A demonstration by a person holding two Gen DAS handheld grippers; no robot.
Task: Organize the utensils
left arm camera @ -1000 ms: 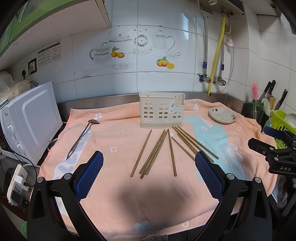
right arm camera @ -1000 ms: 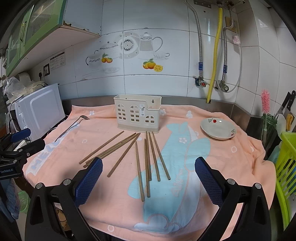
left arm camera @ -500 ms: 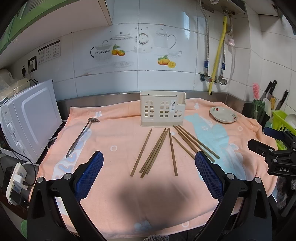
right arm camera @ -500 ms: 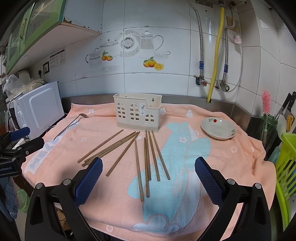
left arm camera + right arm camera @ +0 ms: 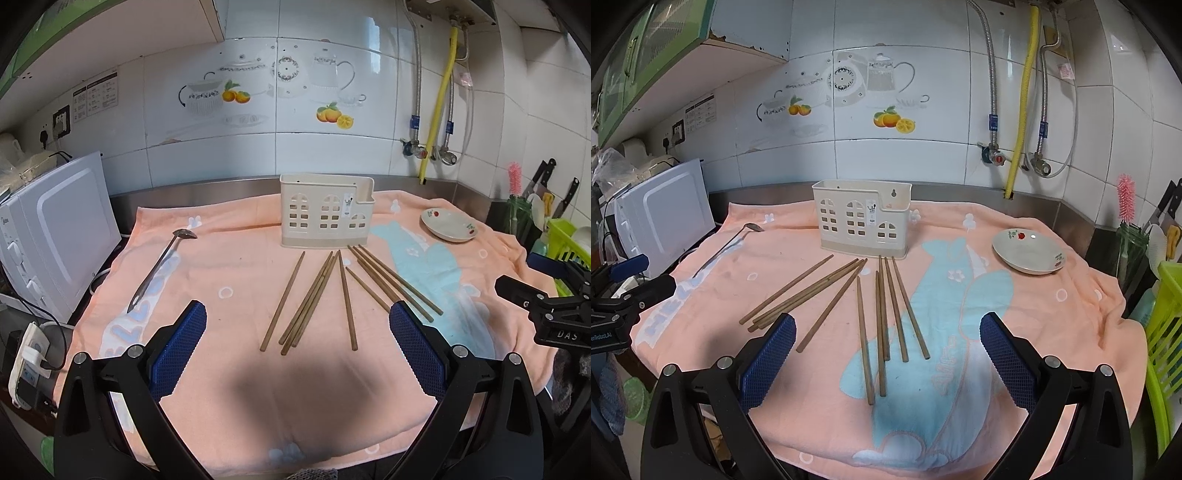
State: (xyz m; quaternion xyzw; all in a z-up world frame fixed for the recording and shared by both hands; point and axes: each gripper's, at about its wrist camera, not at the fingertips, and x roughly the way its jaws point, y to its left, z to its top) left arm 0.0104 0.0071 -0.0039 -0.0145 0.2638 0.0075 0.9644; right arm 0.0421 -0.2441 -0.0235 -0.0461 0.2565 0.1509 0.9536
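Towel [image 5: 236,387] over counter, tiled wall [image 5: 207,151] behind.

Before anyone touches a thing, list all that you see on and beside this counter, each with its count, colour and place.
chopsticks: about ten, brown, loose on the towel in front of the holder
utensil holder: one, cream, upright at the back
ladle: one, metal, lying at the towel's left
dish: one, white with red print, at the right
towel: one, peach with pale blue print, covering the counter
microwave: one, white, far left
rack: one, green, far right
brush: one, pink, in a jar at the right
left hand-held gripper: open, holding nothing
right hand-held gripper: open, holding nothing
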